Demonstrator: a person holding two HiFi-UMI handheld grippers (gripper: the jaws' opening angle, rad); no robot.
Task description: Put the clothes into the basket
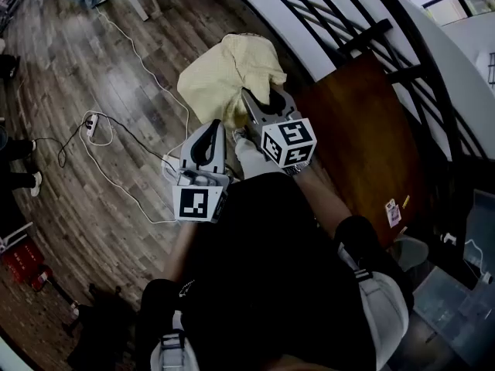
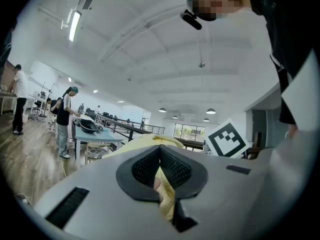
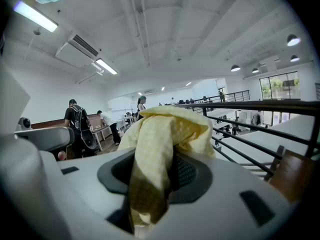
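A pale yellow cloth [image 1: 228, 72] hangs bunched in the air in front of me, above the wooden floor. My right gripper [image 1: 250, 97] is shut on its lower right part; in the right gripper view the yellow cloth [image 3: 155, 144] fills the gap between the jaws of the right gripper [image 3: 162, 171] and drapes over them. My left gripper [image 1: 215, 126] sits lower and to the left, close to the cloth's bottom edge. In the left gripper view a fold of the yellow cloth [image 2: 166, 196] is pinched between the closed jaws of the left gripper [image 2: 160, 151]. No basket shows in any view.
A dark brown wooden tabletop [image 1: 363, 137] lies to the right, next to a black railing [image 1: 332, 22]. A white cable and power strip [image 1: 93, 126] trail over the floor at left. A red crate [image 1: 23, 257] sits at lower left. People stand by a blue table [image 2: 95, 136].
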